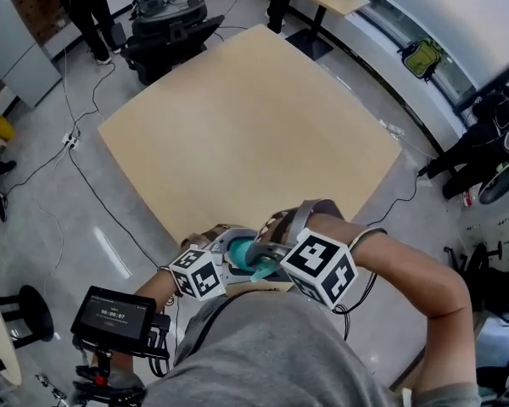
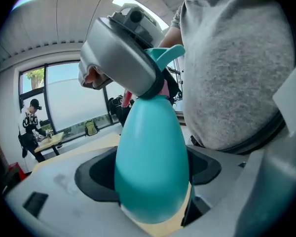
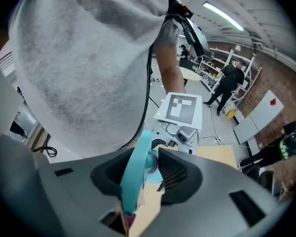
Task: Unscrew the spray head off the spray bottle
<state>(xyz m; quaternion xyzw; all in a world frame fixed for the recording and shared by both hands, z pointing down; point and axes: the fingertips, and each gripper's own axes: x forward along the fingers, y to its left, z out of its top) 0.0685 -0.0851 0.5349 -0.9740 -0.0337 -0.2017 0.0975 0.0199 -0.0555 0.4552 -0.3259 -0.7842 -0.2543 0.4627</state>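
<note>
One teal egg-shaped plastic spray bottle [image 2: 149, 152] is held up over the near corner of one tan square surface [image 1: 246, 134]. Two tongs: left tongs [image 2: 152, 184] clamp its body, right tongs [image 3: 144, 174] clamp its one teal spray head [image 3: 134, 184].

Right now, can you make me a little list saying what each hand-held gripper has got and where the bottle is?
left hand-held gripper: shut on the teal spray bottle, round its body
right hand-held gripper: shut on the spray head
spray head: on the bottle's neck
bottle place: before the grey shirt, by the near corner of the table
</note>
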